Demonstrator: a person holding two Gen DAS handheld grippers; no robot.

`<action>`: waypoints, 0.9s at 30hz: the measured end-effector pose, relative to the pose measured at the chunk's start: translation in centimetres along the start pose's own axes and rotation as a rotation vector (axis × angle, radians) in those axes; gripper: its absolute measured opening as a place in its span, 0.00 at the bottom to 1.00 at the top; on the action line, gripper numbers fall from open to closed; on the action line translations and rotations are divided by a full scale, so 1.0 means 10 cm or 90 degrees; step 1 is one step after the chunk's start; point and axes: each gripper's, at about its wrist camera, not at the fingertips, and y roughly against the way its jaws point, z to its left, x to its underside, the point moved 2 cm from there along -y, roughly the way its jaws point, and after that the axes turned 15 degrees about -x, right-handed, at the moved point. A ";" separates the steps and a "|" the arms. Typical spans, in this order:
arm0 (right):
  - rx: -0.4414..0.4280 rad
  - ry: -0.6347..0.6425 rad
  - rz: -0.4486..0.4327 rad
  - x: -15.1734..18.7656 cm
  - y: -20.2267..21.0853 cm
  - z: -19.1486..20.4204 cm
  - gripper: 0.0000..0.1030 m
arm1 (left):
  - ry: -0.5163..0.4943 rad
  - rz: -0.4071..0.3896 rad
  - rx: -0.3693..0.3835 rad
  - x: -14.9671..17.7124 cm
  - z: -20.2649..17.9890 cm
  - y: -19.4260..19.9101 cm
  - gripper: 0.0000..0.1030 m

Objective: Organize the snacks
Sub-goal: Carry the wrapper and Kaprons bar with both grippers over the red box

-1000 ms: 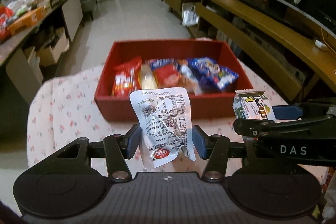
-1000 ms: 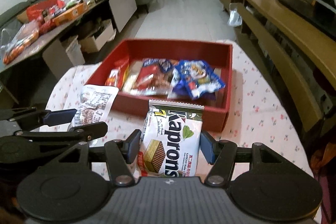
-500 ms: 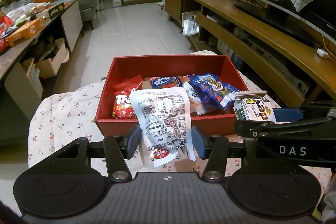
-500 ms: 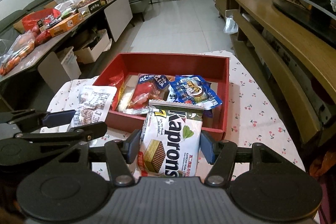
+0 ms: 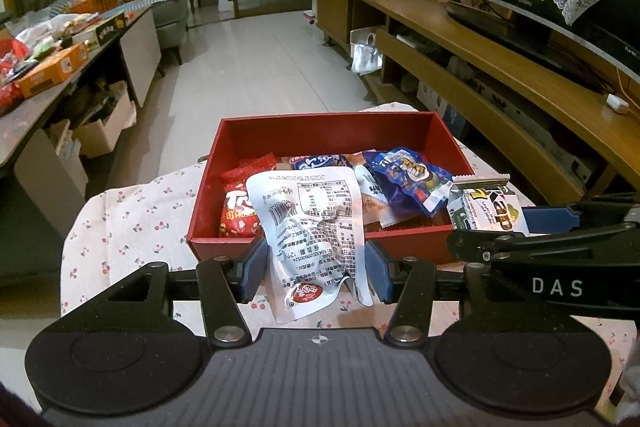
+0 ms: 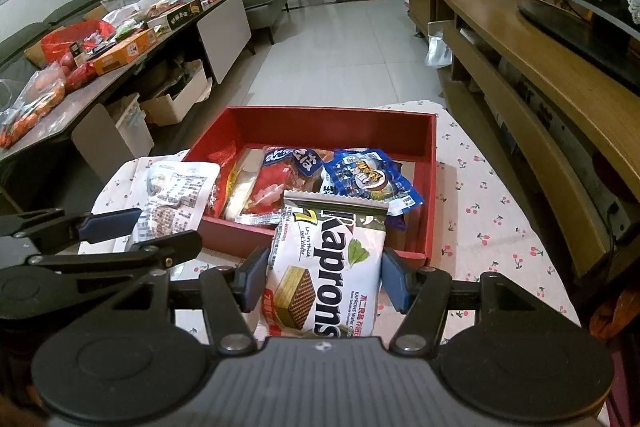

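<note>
A red box sits on the cherry-print tablecloth and holds several snack packs, among them a red pack and a blue pack. My left gripper is shut on a silver-white snack pouch, held in front of the box's near wall; the pouch also shows in the right wrist view. My right gripper is shut on a white Kaprons wafer pack, held beside the left gripper; the pack also shows in the left wrist view.
The tablecloth-covered table ends at the left over the tiled floor. A cluttered side table with boxes and bags runs along the left. A long wooden TV bench runs along the right.
Both grippers have drawn back and tilted up with their packs still held. The red box now sits farther away and lower in both views.
</note>
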 end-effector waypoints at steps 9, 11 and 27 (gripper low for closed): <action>0.004 -0.008 -0.024 -0.15 -0.01 0.00 0.74 | 0.008 -0.020 -0.008 -0.17 0.04 -0.02 0.58; 0.004 -0.011 -0.031 -0.20 -0.01 -0.01 0.74 | 0.010 -0.026 -0.009 -0.22 0.05 -0.03 0.58; 0.015 -0.027 -0.044 -0.64 -0.40 -0.21 0.74 | 0.018 -0.044 -0.030 -0.57 0.03 -0.44 0.58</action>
